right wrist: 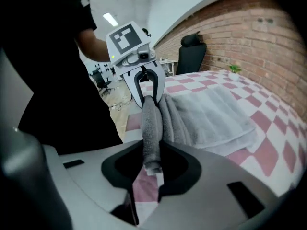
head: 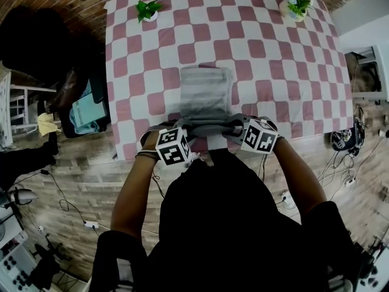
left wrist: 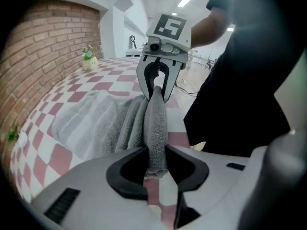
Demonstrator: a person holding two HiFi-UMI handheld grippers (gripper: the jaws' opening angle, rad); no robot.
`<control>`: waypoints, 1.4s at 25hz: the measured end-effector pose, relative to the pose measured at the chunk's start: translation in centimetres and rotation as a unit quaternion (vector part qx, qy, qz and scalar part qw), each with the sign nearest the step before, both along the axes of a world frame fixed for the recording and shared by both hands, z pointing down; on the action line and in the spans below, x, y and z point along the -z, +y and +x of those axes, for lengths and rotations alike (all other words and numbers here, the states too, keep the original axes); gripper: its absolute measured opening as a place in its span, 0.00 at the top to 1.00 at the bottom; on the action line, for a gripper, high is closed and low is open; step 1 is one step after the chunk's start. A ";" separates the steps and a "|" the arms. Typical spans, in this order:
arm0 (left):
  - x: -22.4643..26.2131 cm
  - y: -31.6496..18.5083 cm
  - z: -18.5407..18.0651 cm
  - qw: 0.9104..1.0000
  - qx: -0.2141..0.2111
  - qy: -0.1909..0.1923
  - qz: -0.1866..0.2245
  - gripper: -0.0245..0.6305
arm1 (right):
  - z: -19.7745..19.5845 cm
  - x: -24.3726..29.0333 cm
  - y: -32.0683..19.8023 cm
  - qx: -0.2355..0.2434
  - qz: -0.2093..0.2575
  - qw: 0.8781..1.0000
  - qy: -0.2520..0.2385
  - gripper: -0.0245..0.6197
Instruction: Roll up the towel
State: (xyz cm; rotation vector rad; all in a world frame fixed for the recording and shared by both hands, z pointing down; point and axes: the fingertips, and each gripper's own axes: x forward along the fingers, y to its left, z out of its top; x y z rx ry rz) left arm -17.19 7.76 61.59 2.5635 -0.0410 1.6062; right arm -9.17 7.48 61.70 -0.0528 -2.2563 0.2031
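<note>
A grey folded towel [head: 205,93] lies on the pink-and-white checked tablecloth [head: 267,59], its near end bunched up at the table's front edge. My left gripper [head: 185,126] holds the left end of that bunched edge, and my right gripper [head: 234,126] holds the right end. In the left gripper view the jaws [left wrist: 156,155] are pressed onto a thick fold of towel [left wrist: 154,123], with the right gripper [left wrist: 157,87] facing them. In the right gripper view the jaws [right wrist: 152,157] pinch the same ridge [right wrist: 151,123], and the left gripper [right wrist: 146,92] grips its far end.
Two small potted plants [head: 148,9] [head: 296,5] stand at the table's far corners. A black chair with a bag [head: 82,105] sits left of the table. Cables and a power strip [head: 340,175] lie on the wooden floor. A brick wall [left wrist: 43,47] runs behind.
</note>
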 end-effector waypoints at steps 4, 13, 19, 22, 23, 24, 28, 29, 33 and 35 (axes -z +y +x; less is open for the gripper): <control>0.6 -0.3 -0.5 0.997 0.021 0.024 -0.066 0.78 | -0.6 0.7 -0.4 -0.045 -0.125 0.990 -0.046 0.82; 1.8 -5.5 -1.1 0.989 0.128 0.069 -0.033 0.74 | 0.4 1.8 -5.3 -0.162 -0.118 0.973 -0.111 0.71; 1.6 -7.5 -1.6 0.982 0.171 0.076 0.001 0.60 | 0.9 1.4 -7.0 -0.199 -0.029 0.975 -0.096 0.62; 1.9 -8.6 -2.1 0.977 0.195 0.085 0.008 0.58 | 0.9 3.4 -7.9 -0.187 0.064 0.975 -0.105 0.58; 2.0 -9.0 -2.3 0.976 0.200 0.085 0.011 0.58 | 0.7 4.4 -7.8 -0.162 0.118 0.975 -0.098 0.58; 2.1 -9.2 -2.4 0.976 0.200 0.084 0.013 0.58 | 0.4 5.4 -7.3 -0.121 0.184 0.972 -0.079 0.58; 2.3 -9.8 -2.0 0.980 0.180 0.076 0.026 0.56 | -2.0 5.5 -4.0 0.075 0.388 0.918 0.013 0.59; 2.3 -10.0 -2.0 0.980 0.180 0.075 0.030 0.56 | -2.4 4.6 -3.7 0.090 0.395 0.914 0.026 0.59; 2.7 -10.9 -2.0 0.978 0.192 0.075 0.044 0.57 | -2.7 0.9 -4.6 0.086 0.383 0.917 0.066 0.59; 3.5 -11.2 -1.9 0.977 0.186 0.087 0.065 0.58 | -2.8 -0.2 -5.3 0.077 0.368 0.924 0.065 0.61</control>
